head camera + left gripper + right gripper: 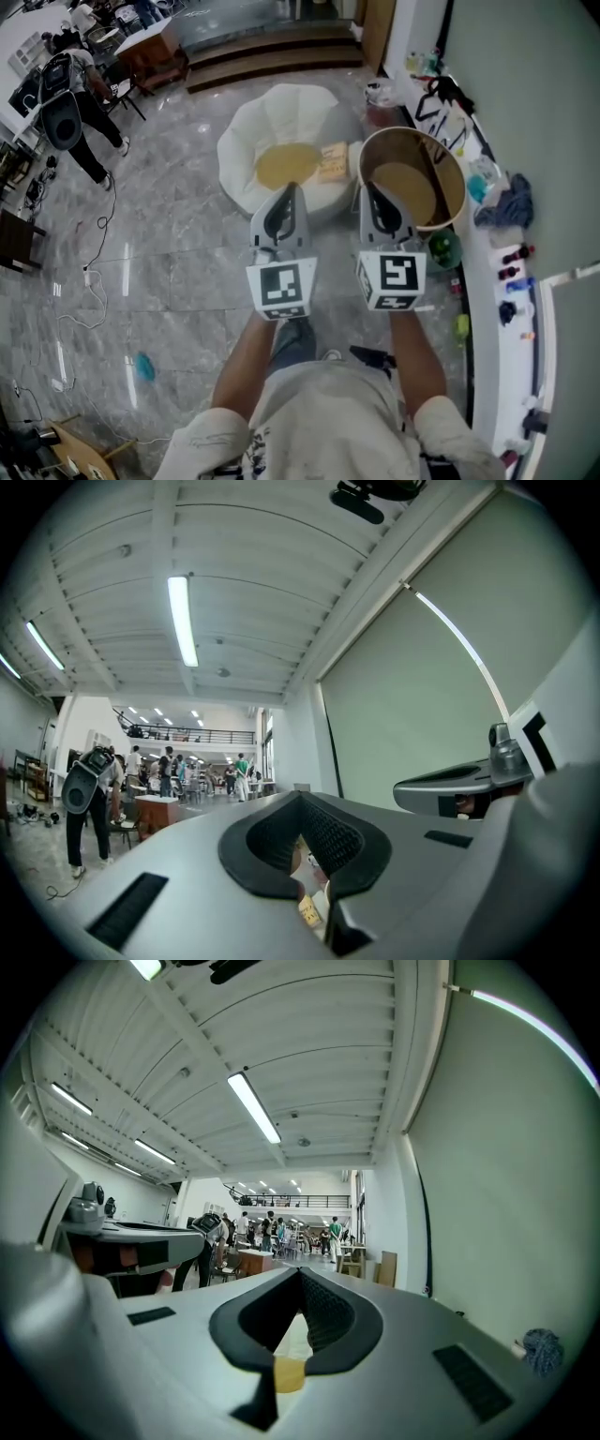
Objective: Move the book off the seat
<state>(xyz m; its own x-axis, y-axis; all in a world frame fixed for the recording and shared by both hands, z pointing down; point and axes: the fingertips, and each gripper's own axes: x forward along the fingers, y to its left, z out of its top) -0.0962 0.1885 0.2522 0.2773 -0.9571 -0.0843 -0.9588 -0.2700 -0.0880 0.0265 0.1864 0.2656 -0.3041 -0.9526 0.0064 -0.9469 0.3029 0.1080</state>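
Observation:
The book (pixel 332 161), thin with a pale yellow cover, lies on the right side of a white shell-shaped seat (pixel 246 141), next to its round yellow cushion (pixel 286 165). Both grippers are held level side by side in front of the seat. My left gripper (pixel 289 190) hangs over the seat's near edge with its jaws shut and empty; its tips meet in the left gripper view (pixel 300 795). My right gripper (pixel 367 187) hangs just right of the seat, below the book, also shut and empty (pixel 300 1271). Neither touches the book.
A round brown tub chair (pixel 412 178) stands right of the seat, under my right gripper. A white counter (pixel 487 281) with bottles and a blue cloth (pixel 511 202) runs along the right wall. A person (pixel 70 103) stands far left; cables (pixel 94 272) lie on the marble floor.

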